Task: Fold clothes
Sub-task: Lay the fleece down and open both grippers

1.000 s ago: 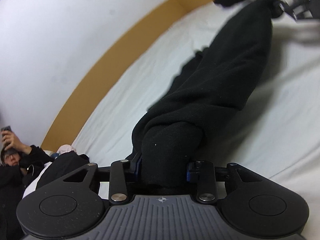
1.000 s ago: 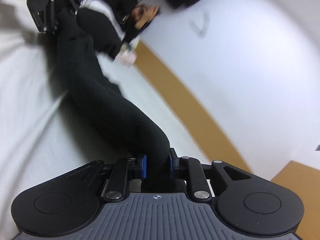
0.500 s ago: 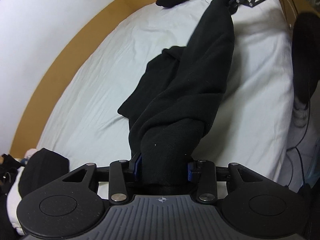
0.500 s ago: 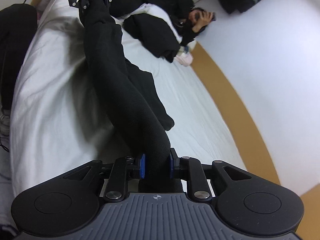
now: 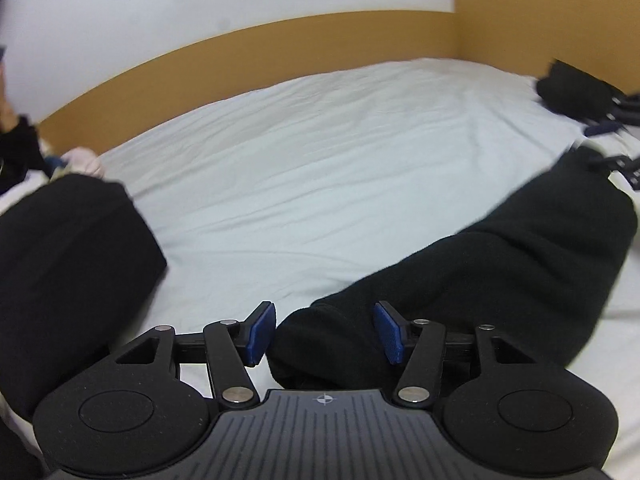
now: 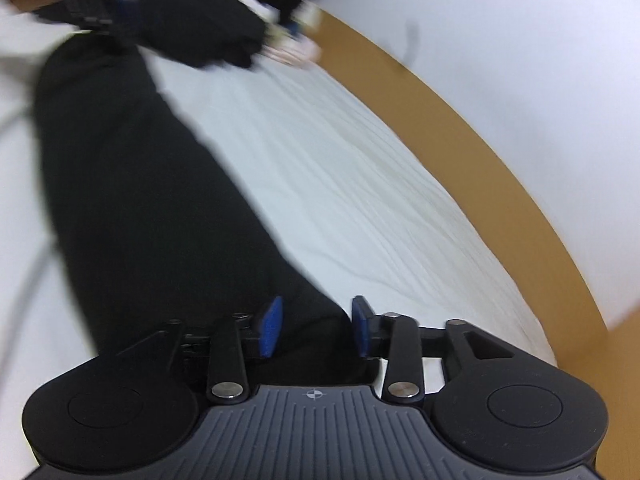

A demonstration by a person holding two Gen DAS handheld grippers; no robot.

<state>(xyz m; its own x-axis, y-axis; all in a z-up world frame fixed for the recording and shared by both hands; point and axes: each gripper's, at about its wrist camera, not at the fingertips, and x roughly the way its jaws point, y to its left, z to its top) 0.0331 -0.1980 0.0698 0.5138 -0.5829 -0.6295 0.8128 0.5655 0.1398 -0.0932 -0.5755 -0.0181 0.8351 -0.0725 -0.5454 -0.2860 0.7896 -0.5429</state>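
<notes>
Black garment (image 5: 500,264) lies stretched along the white sheet (image 5: 320,168); left gripper (image 5: 325,332) and right gripper (image 6: 316,326) jaws are opening, each garment end between unpressed pads.

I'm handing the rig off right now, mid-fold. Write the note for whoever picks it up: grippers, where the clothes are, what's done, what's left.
Left gripper: jaws opening, pads off the cloth; one end of the black garment lies between them.
Right gripper: jaws opening too, the garment's other end between its pads, not pinched.
The garment lies stretched in a long band on the white sheet, running from one gripper to the other.
A second black garment sits on the sheet at the left in the left wrist view, and a dark bundle at the far corner.
Done: the piece is laid down lengthwise.
Left: regrip and fold it; the other pieces look untouched.
</notes>
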